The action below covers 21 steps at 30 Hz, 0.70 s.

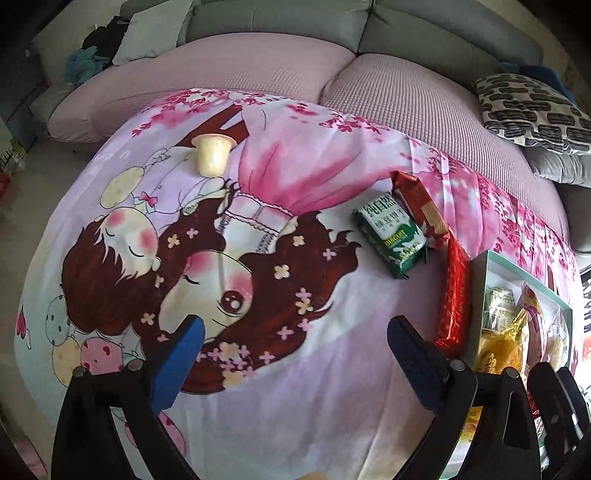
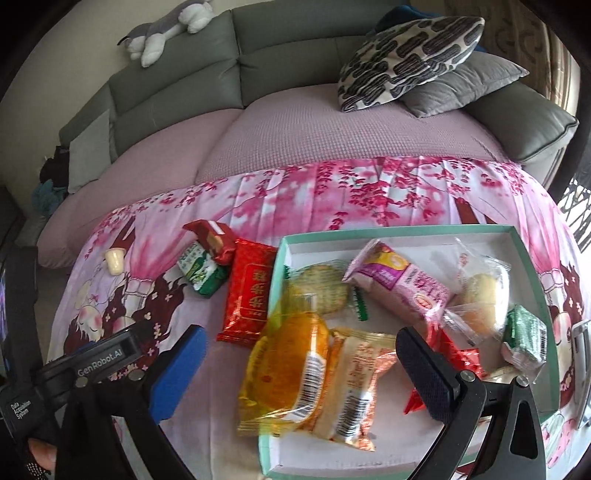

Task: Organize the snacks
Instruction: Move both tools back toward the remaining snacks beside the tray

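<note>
Right claw [image 2: 301,373]: released, jaws spread wide, nothing between them; it hangs over the near edge of the box, directly above the yellow packet, which I judge to be either just set down or the next to be straightened.
Left claw [image 1: 295,354]: released and empty, poised over bare printed cloth to the left of the box, apparently waiting its turn.
Box [image 2: 402,230]: shallow, teal-rimmed with a white floor, near right on the table; evidently the collection point for the snacks.
Snacks inside: yellow packet [image 2: 291,373] overlapping a pale packet [image 2: 354,384], a pink-and-white packet [image 2: 399,284], a clear-wrapped pastry [image 2: 480,291] and a green packet [image 2: 524,332], lying loose and crosswise.
Snacks outside: a red foil packet [image 2: 249,295] touching the box's left wall; beyond it a green biscuit packet [image 1: 395,236] against a red biscuit packet [image 1: 421,210]; far left, a pale jelly cup [image 1: 212,157] lying alone, well apart.
Judgement: task partly done; four items remain outside the box.
Surface: table under a pink cartoon-print cloth [image 1: 295,406].
Room: beyond it, a sofa [image 2: 295,118] with a mauve cover, a patterned cushion [image 2: 406,59] at far right and a plush toy [image 2: 166,29] on the backrest.
</note>
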Tool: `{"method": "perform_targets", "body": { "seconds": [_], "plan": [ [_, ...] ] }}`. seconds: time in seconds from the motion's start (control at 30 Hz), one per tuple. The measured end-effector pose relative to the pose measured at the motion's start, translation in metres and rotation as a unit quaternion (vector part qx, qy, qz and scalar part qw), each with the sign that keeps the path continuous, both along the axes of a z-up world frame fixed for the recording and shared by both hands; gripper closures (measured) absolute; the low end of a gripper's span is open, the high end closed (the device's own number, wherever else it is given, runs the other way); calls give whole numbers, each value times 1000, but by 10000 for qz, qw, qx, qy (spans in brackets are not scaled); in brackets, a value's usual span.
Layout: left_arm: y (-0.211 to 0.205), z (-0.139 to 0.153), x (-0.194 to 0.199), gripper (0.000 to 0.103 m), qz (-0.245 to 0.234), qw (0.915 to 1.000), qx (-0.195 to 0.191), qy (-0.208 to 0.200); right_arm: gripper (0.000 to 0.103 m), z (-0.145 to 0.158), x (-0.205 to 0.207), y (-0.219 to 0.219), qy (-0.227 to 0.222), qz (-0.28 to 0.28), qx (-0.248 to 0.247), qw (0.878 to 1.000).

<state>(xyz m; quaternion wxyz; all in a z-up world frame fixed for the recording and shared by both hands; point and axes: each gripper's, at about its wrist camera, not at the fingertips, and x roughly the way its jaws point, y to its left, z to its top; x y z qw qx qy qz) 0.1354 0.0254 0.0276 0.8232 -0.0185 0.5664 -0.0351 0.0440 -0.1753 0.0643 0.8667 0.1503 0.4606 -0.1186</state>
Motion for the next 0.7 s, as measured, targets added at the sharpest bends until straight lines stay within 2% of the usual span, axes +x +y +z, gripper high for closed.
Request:
{"method": "perform_targets", "body": {
  "seconds": [0.27,0.47,0.63,0.7],
  "plan": [
    [13,1,10,4,-176,9990,378,-139,0,-7,10,30,-46,274,-27,9996],
    [22,-5,21,4,-276,9993,233,-19,0,-14,16,34,-44,232,-33,9997],
    [20,-10,28,4,-364,9963,762,-141,0,-19,28,36,-42,220,52,9997],
    [21,-16,30,4,-415,9966,708,-40,0,-19,32,37,-94,172,89,9998]
  ]
}}
